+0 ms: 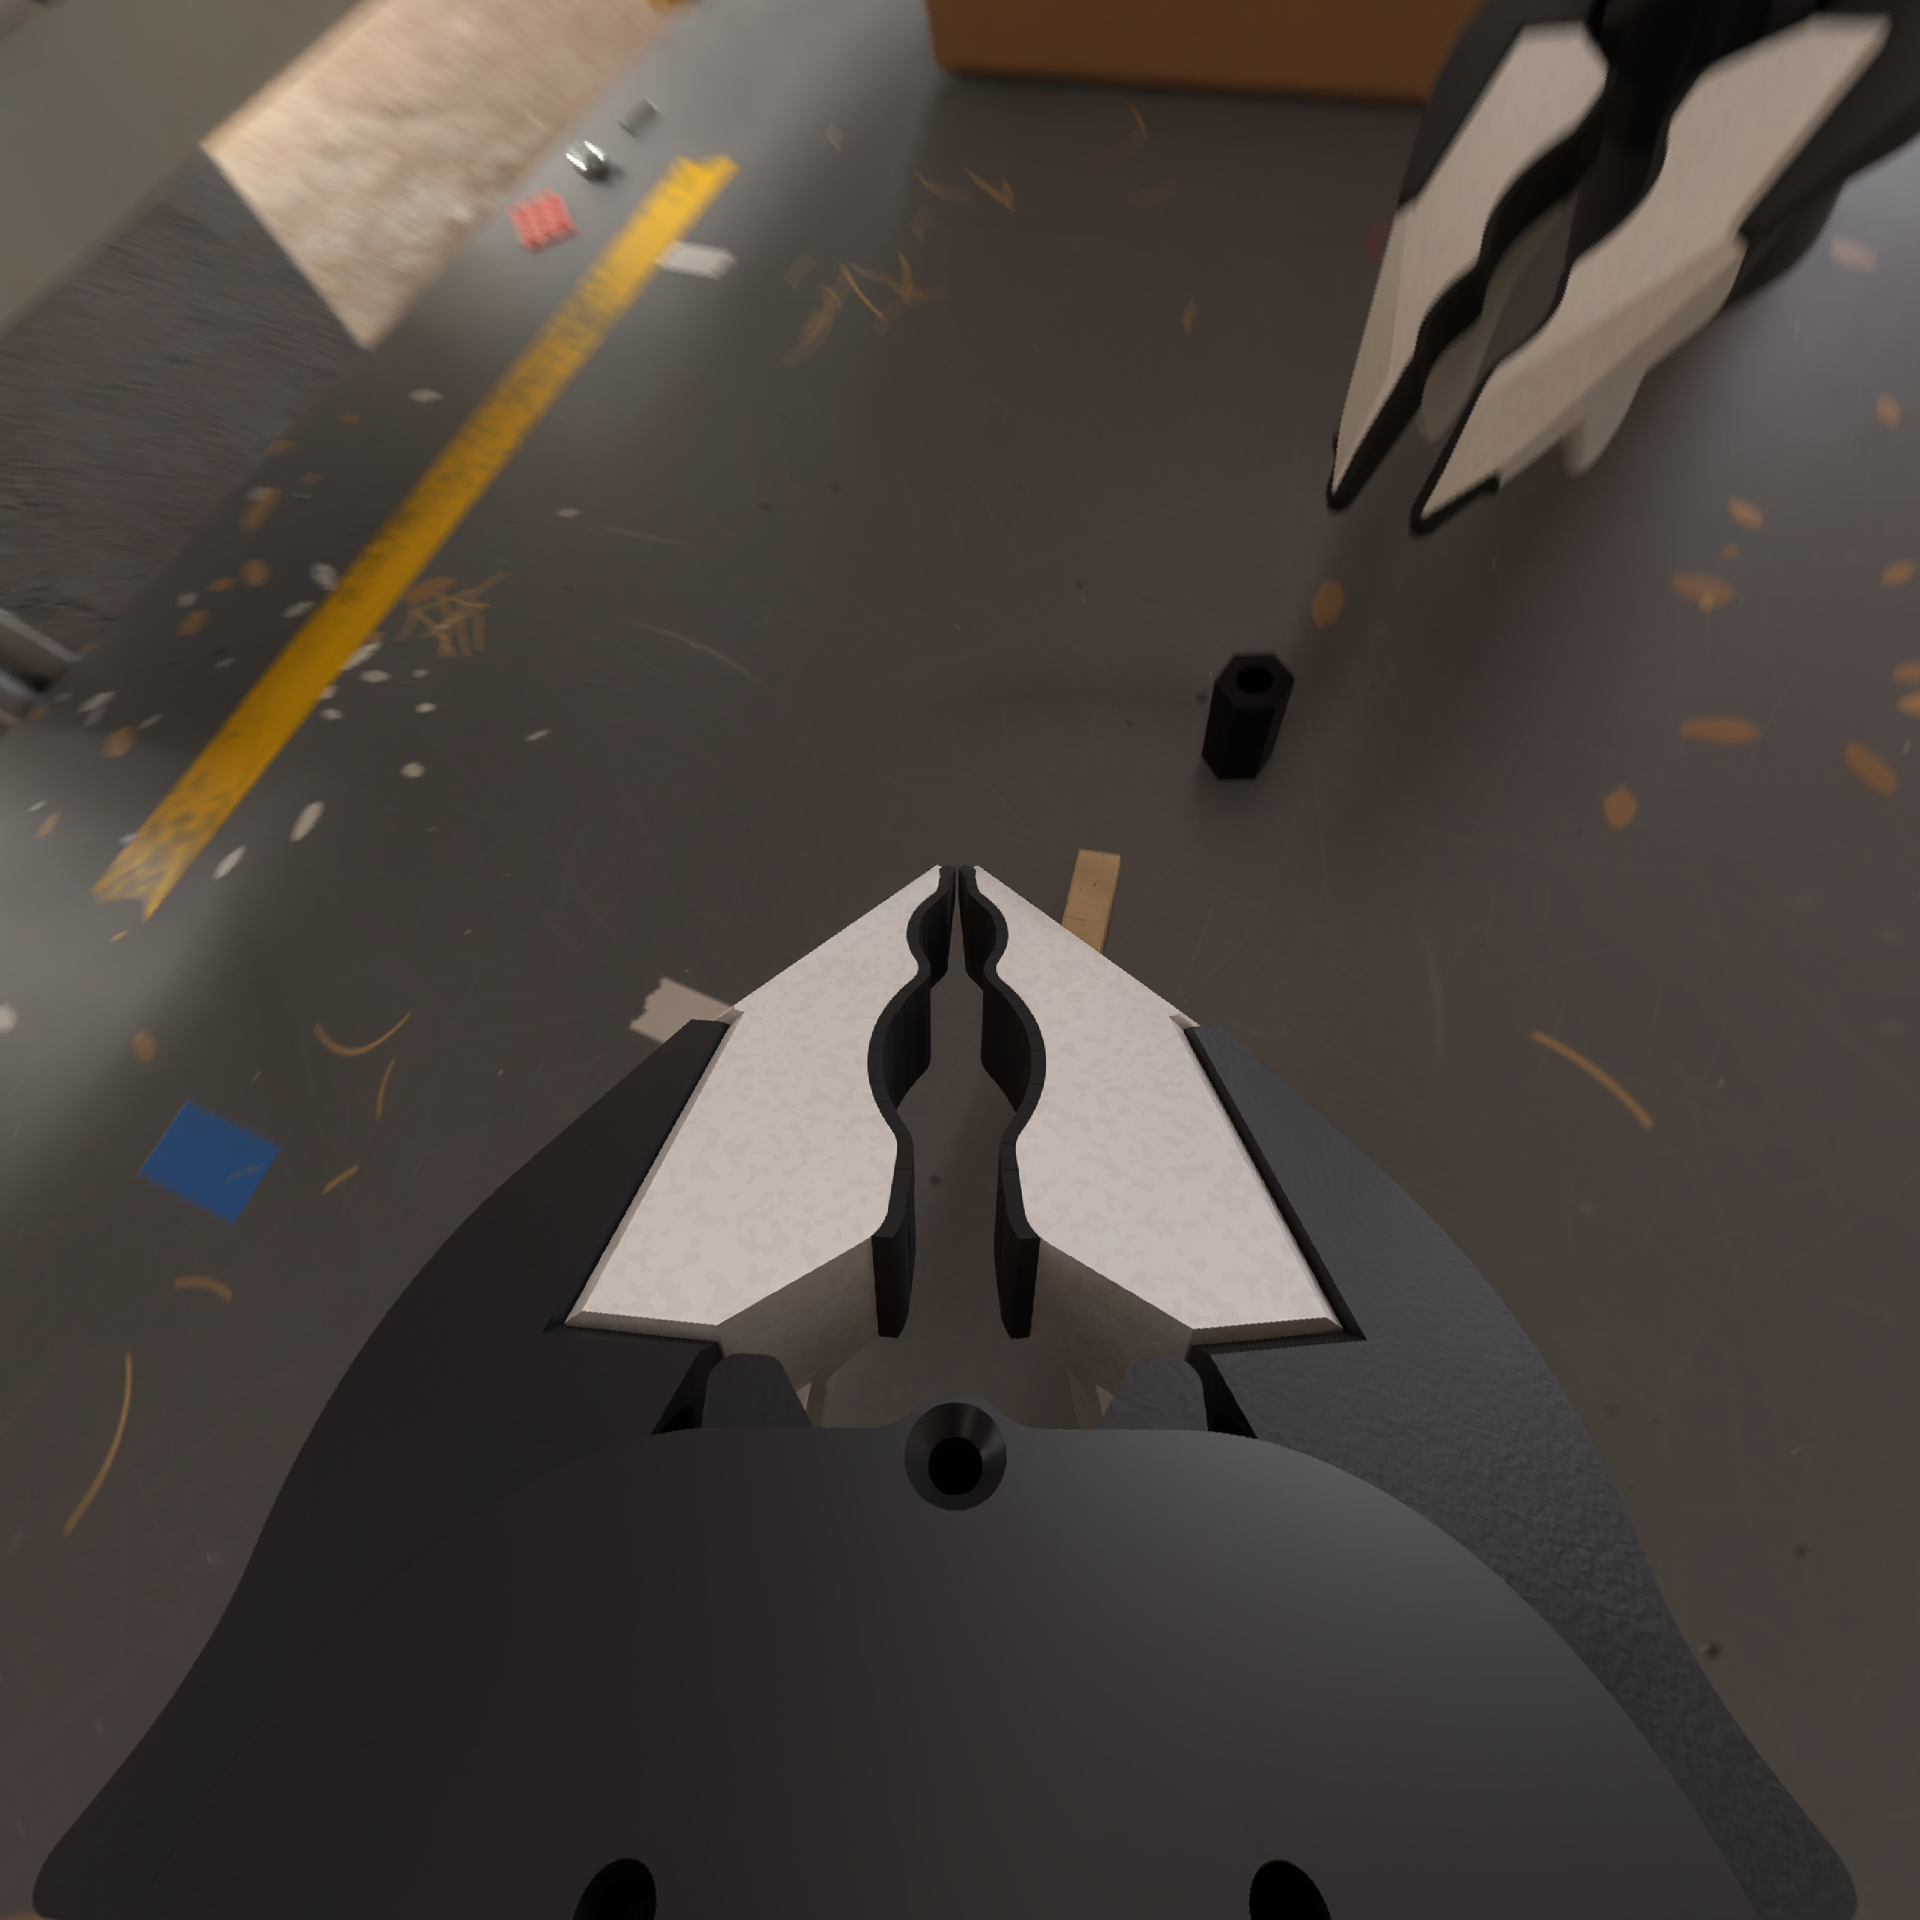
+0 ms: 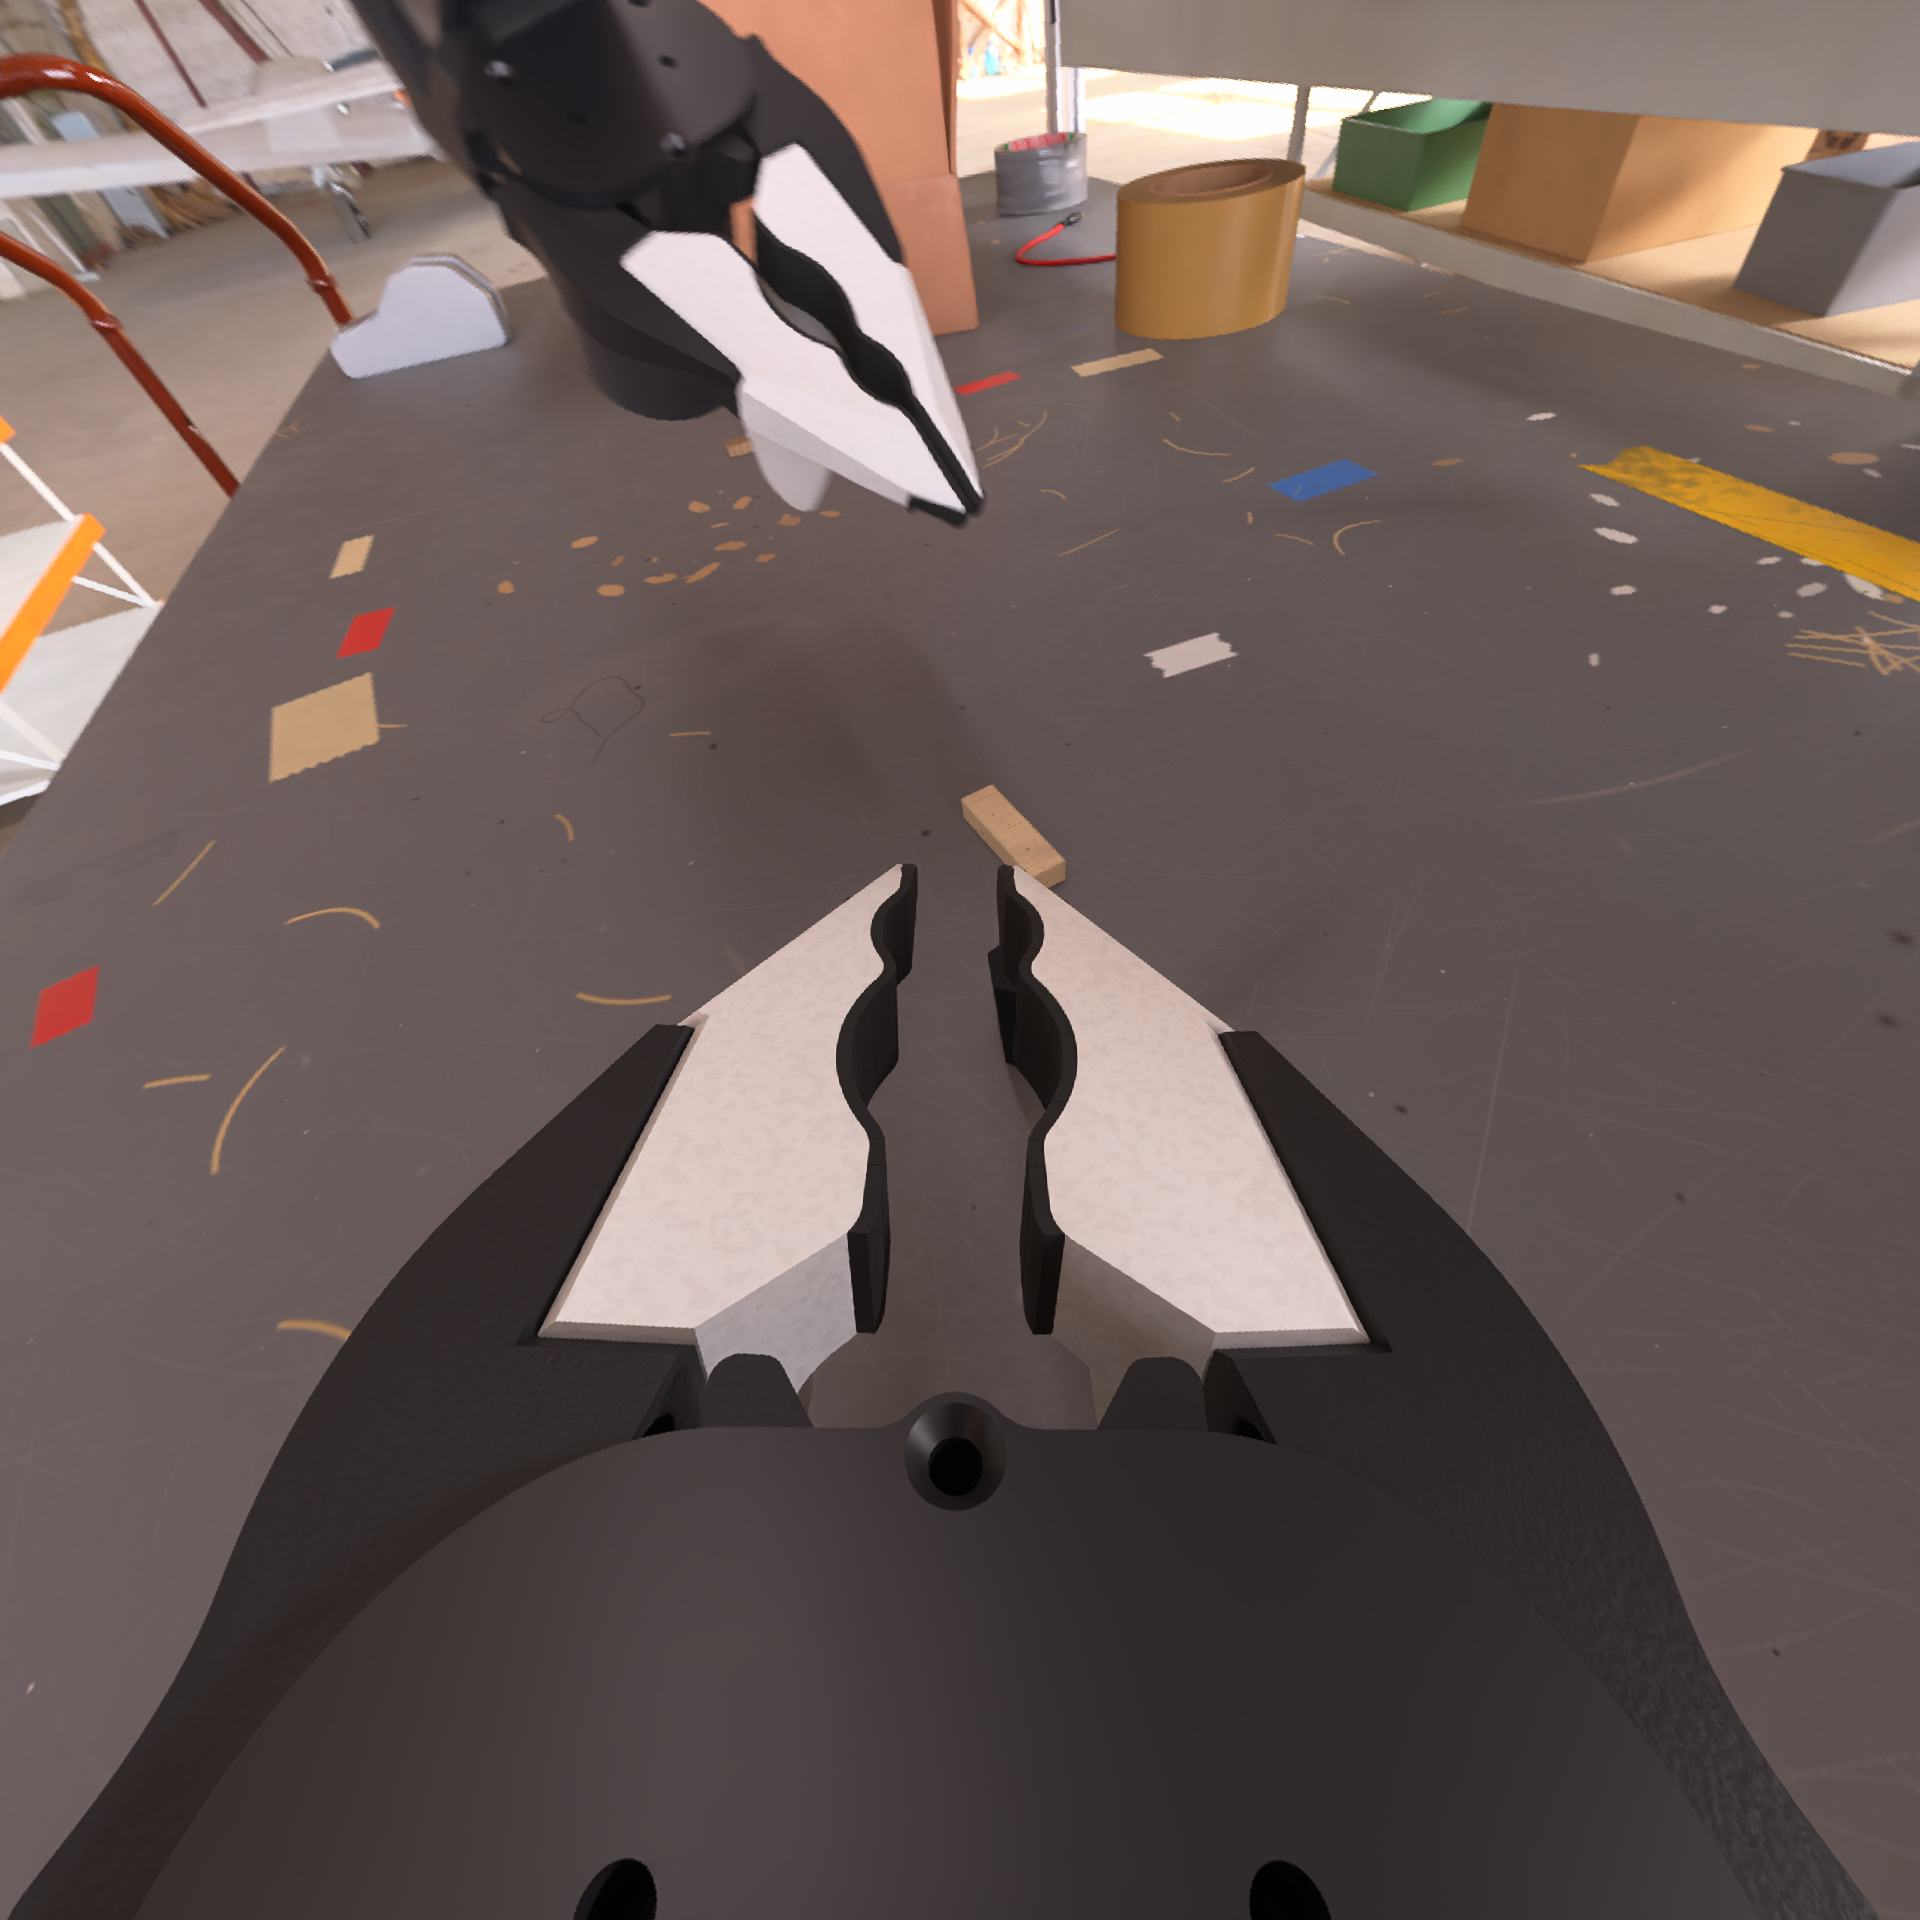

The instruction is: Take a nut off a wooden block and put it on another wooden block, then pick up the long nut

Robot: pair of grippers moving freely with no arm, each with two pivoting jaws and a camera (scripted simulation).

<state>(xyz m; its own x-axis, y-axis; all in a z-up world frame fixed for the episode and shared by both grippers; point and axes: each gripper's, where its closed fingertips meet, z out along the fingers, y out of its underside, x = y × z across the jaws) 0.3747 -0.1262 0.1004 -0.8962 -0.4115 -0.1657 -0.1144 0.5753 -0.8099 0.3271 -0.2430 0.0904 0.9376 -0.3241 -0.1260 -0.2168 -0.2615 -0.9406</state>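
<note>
A long black hex nut (image 1: 1247, 717) stands upright on the dark grey table, ahead and to the right of my left gripper (image 1: 956, 873). That gripper is shut with nothing between its fingertips. A small wooden block (image 1: 1091, 899) peeks out beside its right finger. My right gripper (image 2: 956, 878) is open and empty, low over the table, with the wooden block (image 2: 1013, 836) lying just past its right fingertip. The right gripper (image 1: 1382, 509) hangs above and behind the long nut. The left gripper (image 2: 961, 509) shows shut farther off. No nut shows in the right wrist view.
A cardboard box (image 1: 1174, 42) stands at the back. A yellow tape strip (image 1: 416, 540) runs across the left. A tan tape roll (image 2: 1205, 249), a grey roll (image 2: 1039, 171) and a brown board (image 2: 894, 156) stand at the far end. The table edge and a red rail (image 2: 156, 135) are at the left.
</note>
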